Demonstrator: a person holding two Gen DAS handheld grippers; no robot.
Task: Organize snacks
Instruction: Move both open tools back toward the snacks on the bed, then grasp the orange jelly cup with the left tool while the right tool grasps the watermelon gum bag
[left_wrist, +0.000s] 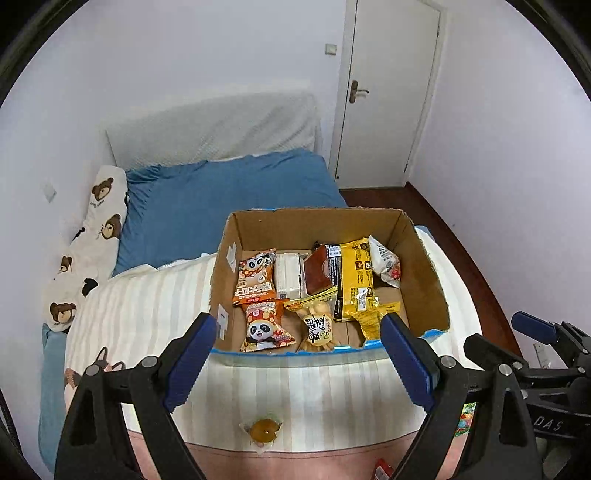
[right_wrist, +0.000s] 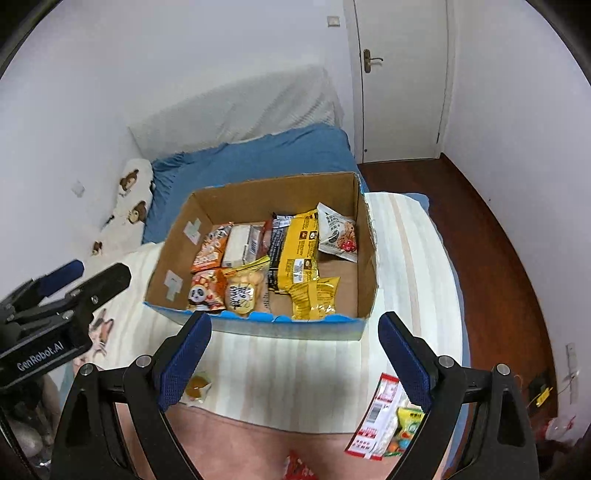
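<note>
Open brown cardboard box (right_wrist: 364, 258) of snack packets on striped cream bedspread (left_wrist: 147, 314), long axis running left-right, yellow foil packet (right_wrist: 295, 251) lying lengthwise front to back. Left gripper (left_wrist: 299, 362) and right gripper (right_wrist: 295, 362) angled downward, side by side, jaws wide, holding nothing. Bare bedspread before box; small amber jelly cup (left_wrist: 263, 430) nearby.

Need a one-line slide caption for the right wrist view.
Open right gripper above the striped bedding, facing a cardboard box of snack packets; loose packets wait nearby.
</note>
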